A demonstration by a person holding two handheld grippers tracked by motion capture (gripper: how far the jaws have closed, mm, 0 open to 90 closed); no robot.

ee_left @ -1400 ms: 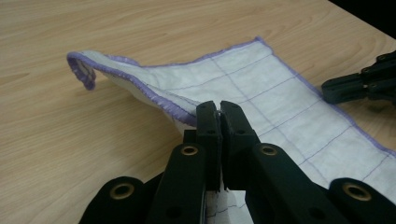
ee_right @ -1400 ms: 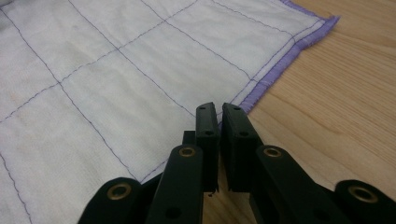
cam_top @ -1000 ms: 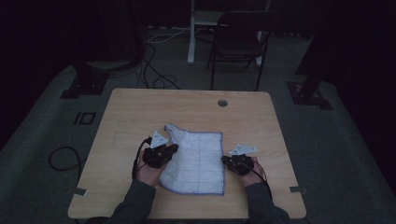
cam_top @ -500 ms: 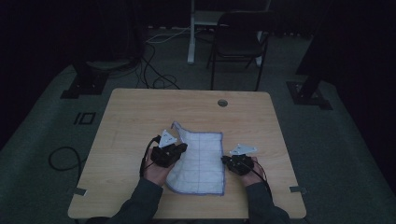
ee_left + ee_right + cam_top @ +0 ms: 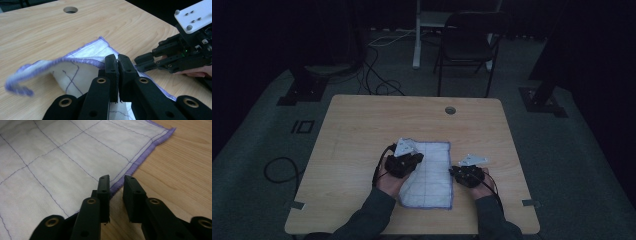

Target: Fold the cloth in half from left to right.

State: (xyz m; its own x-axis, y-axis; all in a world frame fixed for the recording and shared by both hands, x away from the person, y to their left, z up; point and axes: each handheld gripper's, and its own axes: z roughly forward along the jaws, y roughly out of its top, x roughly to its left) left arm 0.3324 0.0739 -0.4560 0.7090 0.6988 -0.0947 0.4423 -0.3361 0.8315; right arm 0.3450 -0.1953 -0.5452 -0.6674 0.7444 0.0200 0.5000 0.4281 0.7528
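Cloth lies on the table, near my edge, between my two hands. My left gripper is clamped on its purple hem, that edge lifted and curling over the rest. My right gripper sits narrowly parted at the opposite hem, gripping nothing, jaws straddling the border. Judgement: thin, light, limp fabric; it will sag and fold wherever unsupported. Best purchase is the stitched hem, thicker than the quilted middle, near a corner.

L tool on cloth; R tool beside.
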